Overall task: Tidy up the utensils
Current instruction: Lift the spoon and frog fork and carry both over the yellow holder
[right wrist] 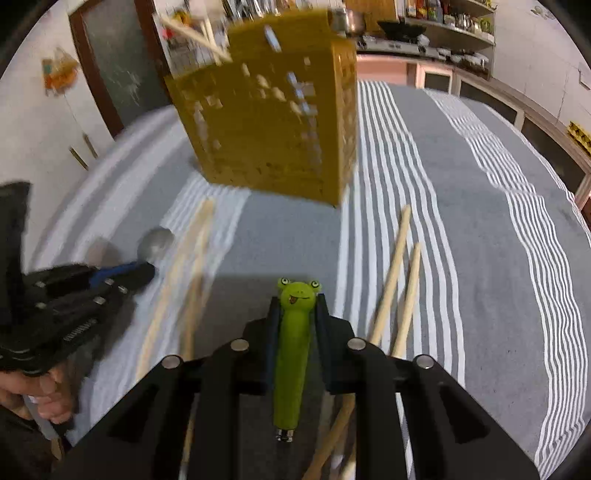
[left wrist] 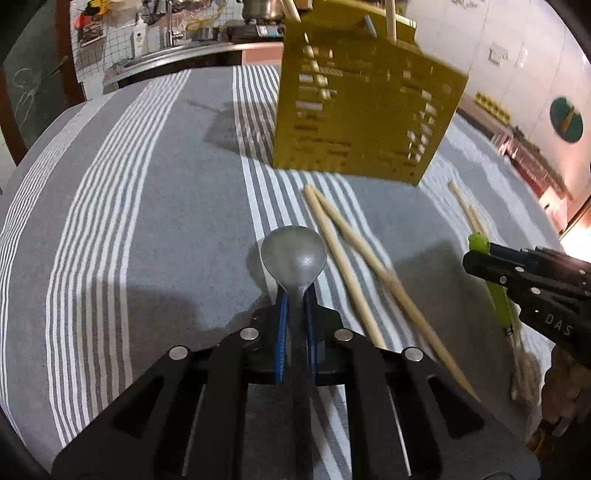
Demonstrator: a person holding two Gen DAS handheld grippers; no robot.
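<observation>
A yellow perforated utensil holder (left wrist: 364, 110) stands on the striped cloth, with chopsticks sticking out of its top; it also shows in the right wrist view (right wrist: 273, 125). My left gripper (left wrist: 295, 295) is shut on a grey metal spoon (left wrist: 294, 254), bowl forward, above the cloth in front of the holder. My right gripper (right wrist: 297, 314) is shut on the green frog-head handle of a utensil (right wrist: 293, 339); it also shows in the left wrist view (left wrist: 491, 254). Two wooden chopsticks (left wrist: 354, 254) lie between the grippers. Two more (right wrist: 399, 280) lie to the right.
The grey and white striped cloth (left wrist: 147, 221) covers the table. A kitchen counter with a sink and wire rack (left wrist: 155, 40) stands behind it. Shelves with bottles and pots (right wrist: 443, 22) are at the back right.
</observation>
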